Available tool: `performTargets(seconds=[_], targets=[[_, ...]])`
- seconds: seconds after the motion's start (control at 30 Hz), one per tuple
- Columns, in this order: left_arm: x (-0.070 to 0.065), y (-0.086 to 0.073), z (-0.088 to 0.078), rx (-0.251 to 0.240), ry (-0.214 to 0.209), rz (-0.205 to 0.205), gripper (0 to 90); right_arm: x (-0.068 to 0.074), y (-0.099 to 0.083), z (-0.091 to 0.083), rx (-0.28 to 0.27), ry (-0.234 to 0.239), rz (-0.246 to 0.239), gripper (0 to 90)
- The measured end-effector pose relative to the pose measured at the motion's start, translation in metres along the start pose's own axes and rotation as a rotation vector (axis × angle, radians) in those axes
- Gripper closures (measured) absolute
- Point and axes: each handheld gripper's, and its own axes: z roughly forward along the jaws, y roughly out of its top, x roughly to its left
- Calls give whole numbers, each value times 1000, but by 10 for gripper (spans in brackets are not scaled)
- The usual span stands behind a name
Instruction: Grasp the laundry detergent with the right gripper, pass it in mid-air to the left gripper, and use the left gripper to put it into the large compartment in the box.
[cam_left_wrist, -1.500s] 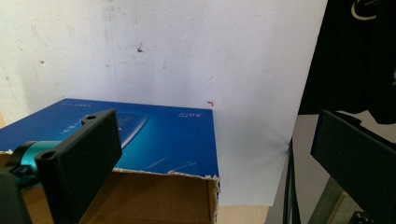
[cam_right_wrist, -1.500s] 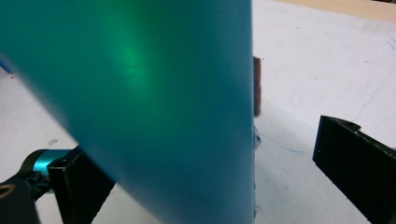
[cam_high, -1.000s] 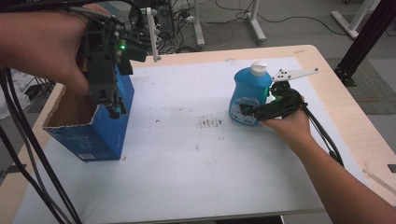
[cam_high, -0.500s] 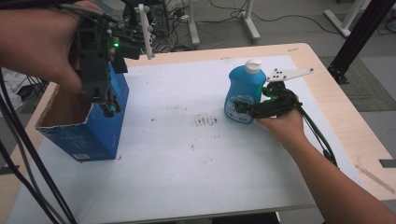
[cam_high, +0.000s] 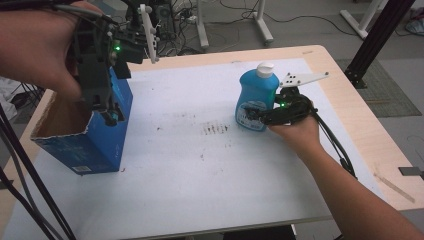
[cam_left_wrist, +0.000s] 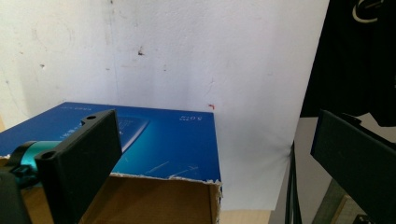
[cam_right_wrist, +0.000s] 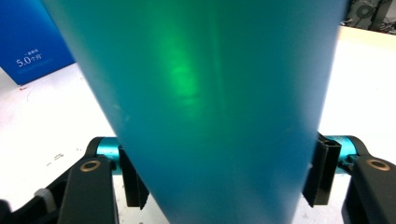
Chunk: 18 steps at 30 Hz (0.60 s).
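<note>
Blue translucent plastic marks the upright detergent bottle (cam_high: 256, 100) with a white cap, which stands on the white-covered worktop (cam_high: 200, 175) at about two o'clock from its centre. The right hand-held gripper (cam_high: 257, 114) is brought in level from the bottle's three o'clock side, low on the body, so that the bottle can be lifted without tipping. Its jaws have just been closing, and in the right gripper view the pads (cam_right_wrist: 132, 179) are seen flush against both flanks of the bottle (cam_right_wrist: 210, 107); a grip is judged to be made. At nine o'clock an open blue cardboard box (cam_high: 82, 135) is steadied by the left hand-held gripper (cam_high: 107, 112), whose jaws are set wide apart over the box's far wall (cam_left_wrist: 154, 144), nothing being clamped. The box is presumably kept still as the bottle's destination.
</note>
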Motion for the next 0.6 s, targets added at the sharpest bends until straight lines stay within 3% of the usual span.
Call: performTargets(seconds=[0.6], targets=[[3, 2, 3, 6, -4, 4, 17, 1, -1, 2, -9, -8, -13, 392]])
